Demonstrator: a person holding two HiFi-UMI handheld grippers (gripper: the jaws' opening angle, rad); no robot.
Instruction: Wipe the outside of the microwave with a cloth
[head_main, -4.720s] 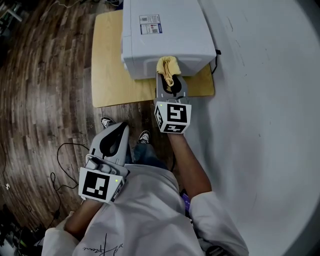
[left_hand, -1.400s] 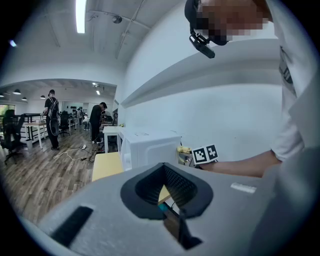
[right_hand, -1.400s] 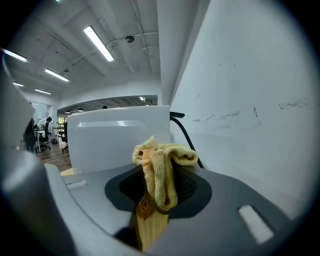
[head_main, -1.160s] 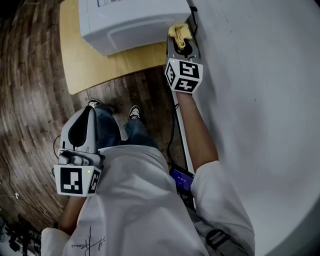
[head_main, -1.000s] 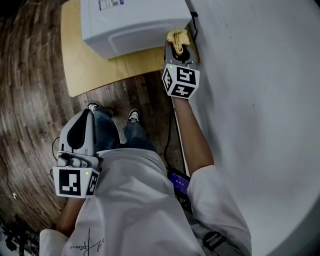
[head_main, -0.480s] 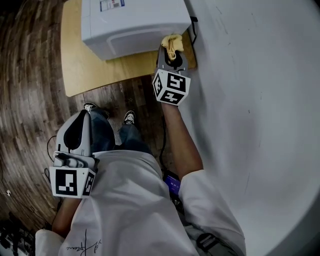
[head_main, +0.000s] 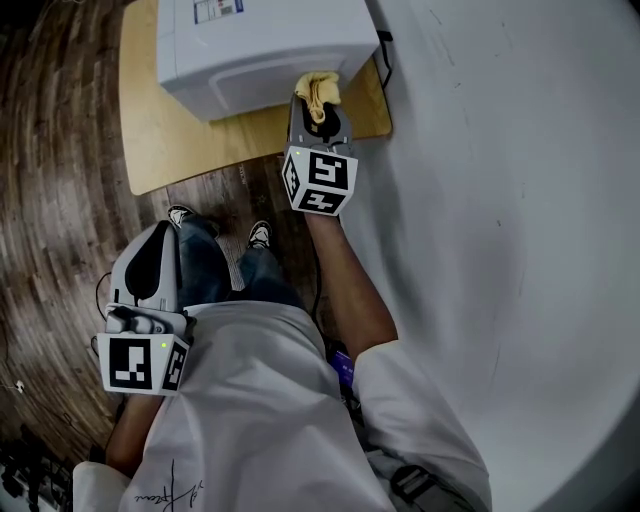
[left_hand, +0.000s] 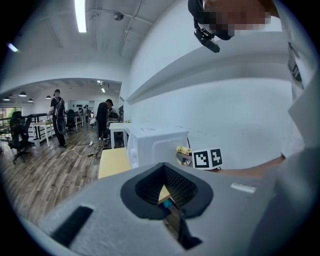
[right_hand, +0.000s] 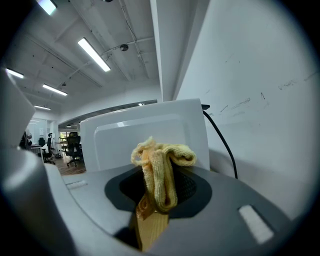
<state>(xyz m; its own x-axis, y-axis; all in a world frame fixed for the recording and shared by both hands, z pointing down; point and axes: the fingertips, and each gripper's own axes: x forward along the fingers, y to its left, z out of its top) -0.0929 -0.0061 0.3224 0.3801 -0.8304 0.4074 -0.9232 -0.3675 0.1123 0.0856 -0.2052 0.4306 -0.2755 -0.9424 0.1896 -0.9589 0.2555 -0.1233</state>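
White wall (head_main: 500, 200) on right. Wood table (head_main: 190, 140) holds white microwave (head_main: 265, 45), close to wall. Right gripper (head_main: 318, 100) up at microwave's near side, by corner next to wall. Its jaws squeeze tight on yellow cloth (head_main: 320, 88); cloth sticks out front in bunch. Cloth right at side panel, can't tell if touching. Left gripper (head_main: 165, 235) hangs low by person's leg, jaws closed together, nothing in them. Step looks like wiping near side. Next move likely needs: push cloth onto panel, slide along, squeeze tight.
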